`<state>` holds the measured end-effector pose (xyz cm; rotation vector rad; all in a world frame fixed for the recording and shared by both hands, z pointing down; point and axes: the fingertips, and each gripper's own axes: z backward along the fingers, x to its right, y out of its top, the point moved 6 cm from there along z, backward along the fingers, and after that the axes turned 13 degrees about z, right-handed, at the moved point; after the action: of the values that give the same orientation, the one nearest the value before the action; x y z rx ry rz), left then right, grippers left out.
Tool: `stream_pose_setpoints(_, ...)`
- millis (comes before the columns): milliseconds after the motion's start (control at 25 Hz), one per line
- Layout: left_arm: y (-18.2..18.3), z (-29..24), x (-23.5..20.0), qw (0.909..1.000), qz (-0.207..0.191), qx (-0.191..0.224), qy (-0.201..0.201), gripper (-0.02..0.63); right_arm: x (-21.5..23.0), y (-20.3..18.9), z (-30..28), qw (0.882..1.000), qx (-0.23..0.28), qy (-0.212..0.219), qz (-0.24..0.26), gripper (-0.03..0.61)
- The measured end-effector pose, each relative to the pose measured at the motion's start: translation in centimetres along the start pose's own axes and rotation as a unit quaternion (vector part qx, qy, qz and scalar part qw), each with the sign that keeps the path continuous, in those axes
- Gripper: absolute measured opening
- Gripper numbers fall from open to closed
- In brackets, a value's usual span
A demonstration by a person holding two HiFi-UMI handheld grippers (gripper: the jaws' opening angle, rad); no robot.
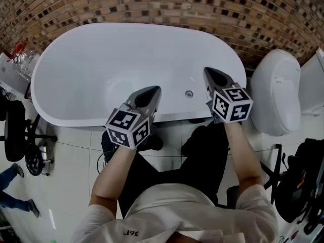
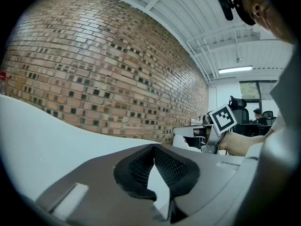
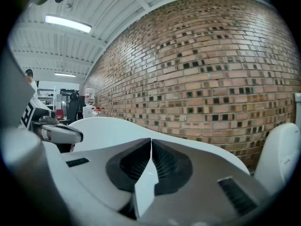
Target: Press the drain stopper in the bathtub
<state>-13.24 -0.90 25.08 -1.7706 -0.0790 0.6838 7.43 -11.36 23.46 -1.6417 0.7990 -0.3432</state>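
Left claw (image 1: 150,95): jaws together, empty, over near rim of bathtub (image 1: 71,59). Right claw (image 1: 212,77): jaws together, empty, tip past rim. Drain stopper (image 1: 189,93) on tub floor between them: 3 o'clock from left tip, 7 o'clock from right tip. Right judged slightly nearer, likely presser. Brick wall (image 1: 152,4) beyond.

Room and fittings, brick-walled bay

A wall of small brown, tan and dark bricks (image 1: 202,4) ran across the back. The floor of glossy white square tiles (image 1: 76,156) had thin grey joints. A white ceramic toilet (image 1: 276,92) stood at the right, near the wall. A black wheeled office chair (image 1: 15,130) stood at the left and a black bag (image 1: 298,181) lay at the lower right. The white ribbed ceiling (image 3: 94,8) bore a lit fluorescent tube lamp (image 3: 68,24).
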Motion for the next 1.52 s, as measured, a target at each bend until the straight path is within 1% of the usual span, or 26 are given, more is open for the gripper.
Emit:
stream_pose_setpoints(280, 1.6, -1.0, -0.7, 0.9999, -0.002, 0.012, 0.005, -0.011, 0.8, 1.0, -1.6, 1.000, -0.012, 0.006, 0.021, 0.012)
stream_pose_setpoints(480, 1.5, -1.3, -0.4, 1.0000, 0.001, 0.008, 0.000, -0.011, 0.7, 1.1, -1.7, 0.999, -0.022, 0.012, 0.030, 0.011)
stream_pose_setpoints(920, 2.4, -1.1, -0.3, 0.9999, 0.004, 0.011, -0.003, -0.011, 0.9, 2.4, -2.2, 0.999, -0.019, 0.015, 0.039, 0.011)
stream_pose_setpoints(1280, 2.1, -1.7, -0.3, 1.0000, 0.005, 0.006, -0.004, -0.011, 1.3, 2.1, -2.7, 0.999, -0.022, 0.014, 0.039, 0.011)
stream_pose_setpoints(1520, 2.0, -2.4, -0.4, 1.0000, -0.006, -0.006, -0.004, -0.011, 1.2, 1.8, -3.6, 0.999, -0.029, 0.018, 0.039, 0.011)
